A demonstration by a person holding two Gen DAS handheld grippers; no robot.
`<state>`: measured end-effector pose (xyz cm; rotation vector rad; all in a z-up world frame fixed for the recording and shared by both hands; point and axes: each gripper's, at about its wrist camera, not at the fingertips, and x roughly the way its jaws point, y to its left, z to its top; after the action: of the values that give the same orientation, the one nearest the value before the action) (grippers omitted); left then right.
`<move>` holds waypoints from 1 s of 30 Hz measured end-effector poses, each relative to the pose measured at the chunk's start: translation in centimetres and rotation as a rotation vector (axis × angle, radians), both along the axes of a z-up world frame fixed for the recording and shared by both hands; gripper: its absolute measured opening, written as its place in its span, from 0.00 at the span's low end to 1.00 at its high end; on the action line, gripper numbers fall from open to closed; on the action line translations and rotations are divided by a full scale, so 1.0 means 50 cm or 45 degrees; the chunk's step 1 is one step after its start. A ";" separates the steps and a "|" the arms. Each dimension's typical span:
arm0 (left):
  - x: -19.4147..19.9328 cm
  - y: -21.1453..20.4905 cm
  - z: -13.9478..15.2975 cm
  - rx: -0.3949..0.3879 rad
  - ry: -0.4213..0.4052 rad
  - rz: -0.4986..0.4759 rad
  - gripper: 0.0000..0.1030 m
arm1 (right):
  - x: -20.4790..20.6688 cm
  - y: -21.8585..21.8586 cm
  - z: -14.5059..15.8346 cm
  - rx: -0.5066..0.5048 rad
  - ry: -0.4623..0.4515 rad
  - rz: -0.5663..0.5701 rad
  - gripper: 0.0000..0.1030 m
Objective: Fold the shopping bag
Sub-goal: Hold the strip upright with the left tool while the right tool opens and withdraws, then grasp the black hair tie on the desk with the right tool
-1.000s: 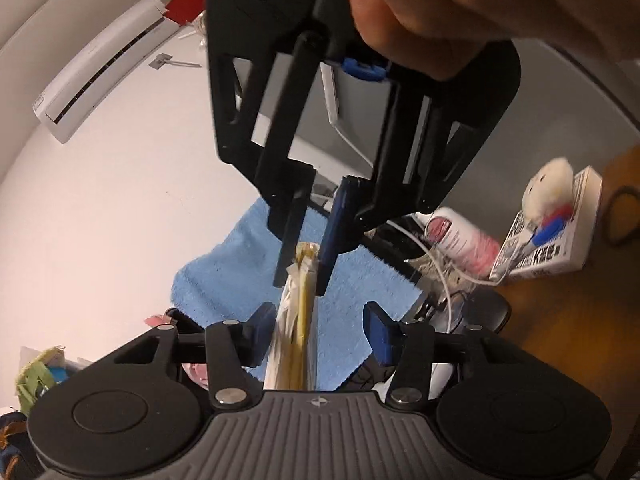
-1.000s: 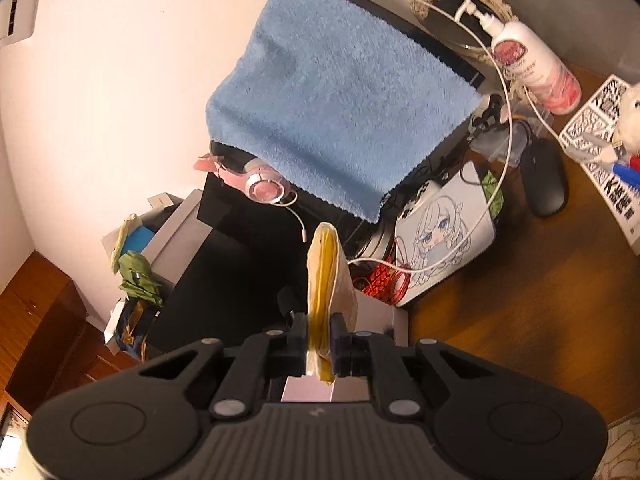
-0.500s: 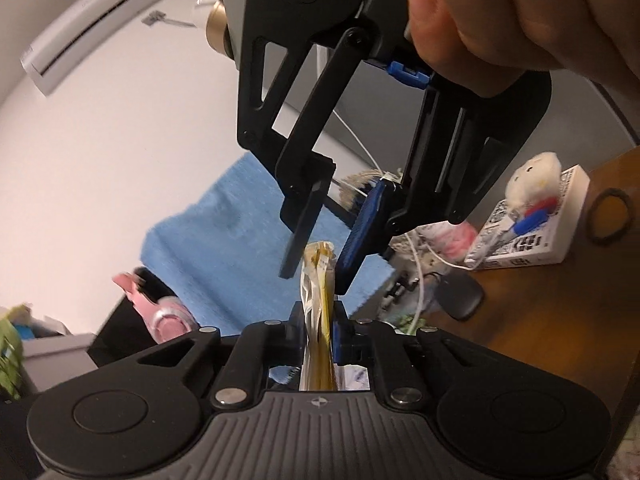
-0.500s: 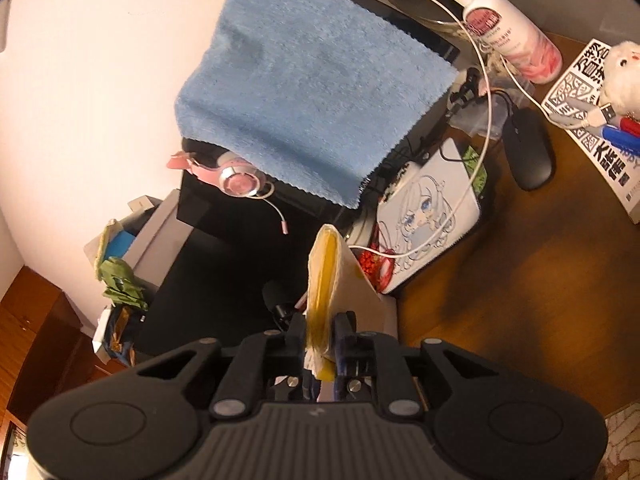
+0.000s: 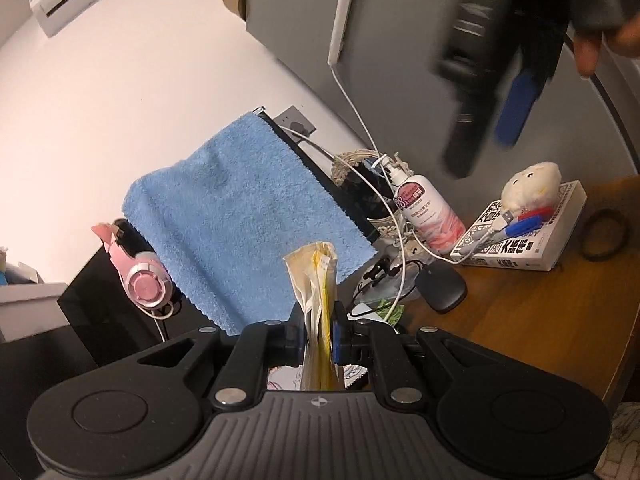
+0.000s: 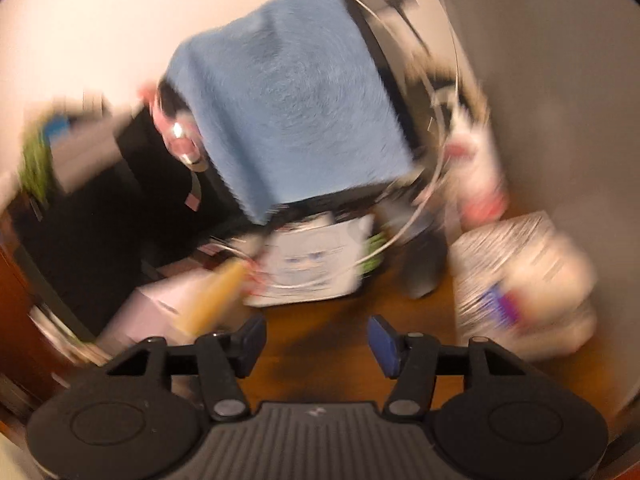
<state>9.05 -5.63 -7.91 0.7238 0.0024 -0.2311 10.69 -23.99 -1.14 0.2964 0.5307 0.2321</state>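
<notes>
**Bag handed over to the left gripper**

Left wrist view: the left gripper [image 5: 318, 338] has its fingers clamped on the shopping bag [image 5: 316, 280], a thin cream-and-yellow bundle pressed flat and standing up between them, held in the air in front of the blue towel [image 5: 244, 216]; a second ago these fingers stood apart around the bag, half a second ago they had closed on it; the right gripper [image 5: 488, 120], then pinching the bag's upper end, is now a blur far up to the right, well apart from the bag, with a hand [image 5: 600, 44] behind it; on the desk [image 5: 540, 320] sit a lotion bottle [image 5: 428, 216], a black mouse [image 5: 442, 286] and a book [image 5: 532, 240].

Right wrist view: heavily smeared by motion; the right gripper [image 6: 316, 338] shows its fingers apart with nothing between them, where half a second ago they gripped the bag; a yellowish streak [image 6: 212, 300] to the lower left is likely the bag, though too blurred to be sure.

Judged from this, the bag is already flattened into a narrow strip and has changed hands; whether the freed right gripper will re-grip for another fold cannot be told.
</notes>
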 end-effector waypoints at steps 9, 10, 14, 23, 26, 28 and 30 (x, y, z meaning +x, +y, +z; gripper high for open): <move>-0.003 0.009 0.006 -0.084 0.077 -0.016 0.12 | -0.004 -0.037 -0.023 -0.334 -0.013 0.267 0.78; -0.004 0.011 0.007 -0.092 0.084 -0.018 0.12 | 0.003 -0.040 -0.033 -0.354 0.041 0.266 0.78; -0.010 0.018 0.006 -0.103 0.099 -0.020 0.13 | 0.030 -0.049 -0.073 -0.433 0.256 0.261 0.51; -0.008 0.030 0.004 -0.142 0.133 -0.019 0.13 | 0.055 -0.049 -0.134 -0.504 0.476 0.260 0.29; -0.007 0.034 0.004 -0.152 0.139 -0.015 0.13 | 0.060 -0.047 -0.150 -0.519 0.514 0.260 0.29; -0.005 0.040 0.005 -0.174 0.149 -0.011 0.13 | 0.060 -0.050 -0.147 -0.499 0.511 0.264 0.21; -0.003 0.047 0.006 -0.202 0.167 -0.010 0.13 | 0.057 -0.053 -0.141 -0.472 0.504 0.269 0.01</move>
<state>8.91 -3.29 -7.61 0.5499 0.1051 -0.2825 13.56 -26.63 -8.18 -0.0808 0.9841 0.2752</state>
